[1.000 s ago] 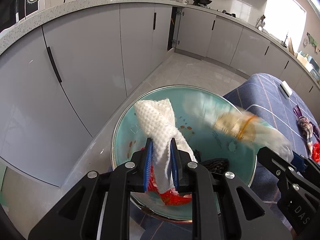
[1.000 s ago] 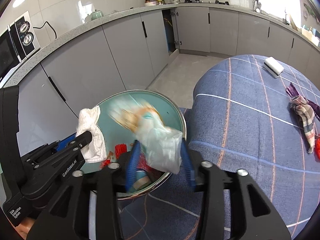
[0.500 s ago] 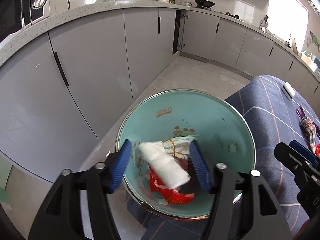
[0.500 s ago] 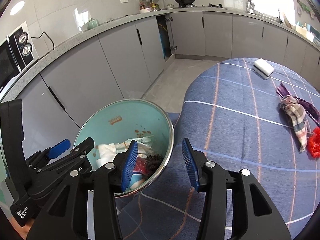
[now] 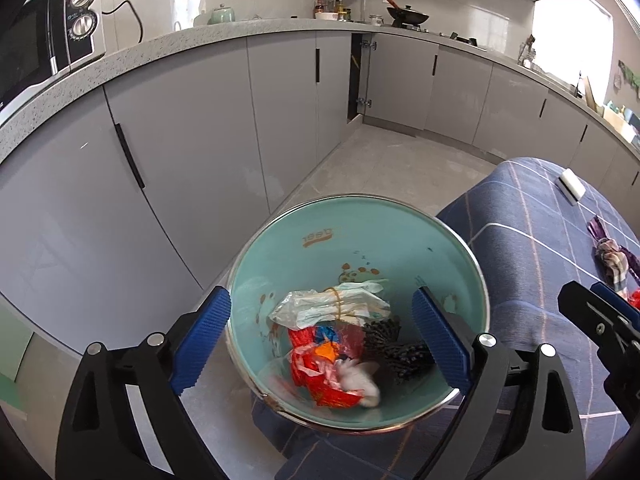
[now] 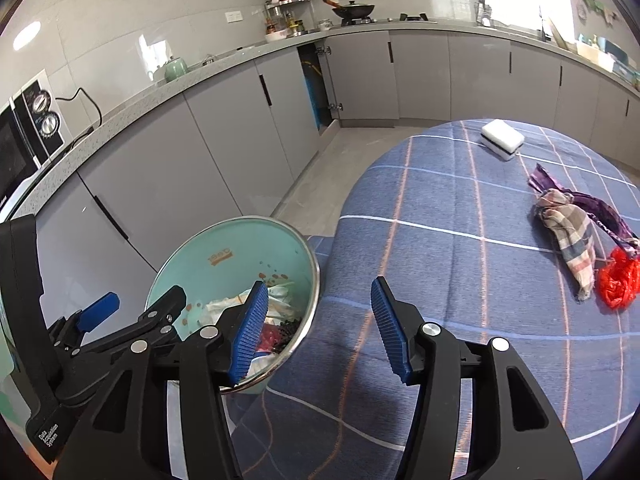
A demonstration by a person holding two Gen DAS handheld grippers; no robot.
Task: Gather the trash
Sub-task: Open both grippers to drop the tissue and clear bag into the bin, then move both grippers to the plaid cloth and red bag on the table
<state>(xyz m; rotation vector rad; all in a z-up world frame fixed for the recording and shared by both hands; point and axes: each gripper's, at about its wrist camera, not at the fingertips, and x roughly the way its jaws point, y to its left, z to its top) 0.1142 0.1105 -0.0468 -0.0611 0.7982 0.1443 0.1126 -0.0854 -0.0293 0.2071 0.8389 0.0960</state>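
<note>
The table under its blue checked cloth [image 6: 460,264] carries, at the far right, a plaid rag [image 6: 568,236] and red plastic scrap [image 6: 618,280], both uncollected. The teal bin [image 5: 400,216] at its left edge holds wrappers [image 5: 332,308]. Left gripper [image 5: 322,336] and right gripper [image 6: 316,328] have fingers spread, empty.
</note>
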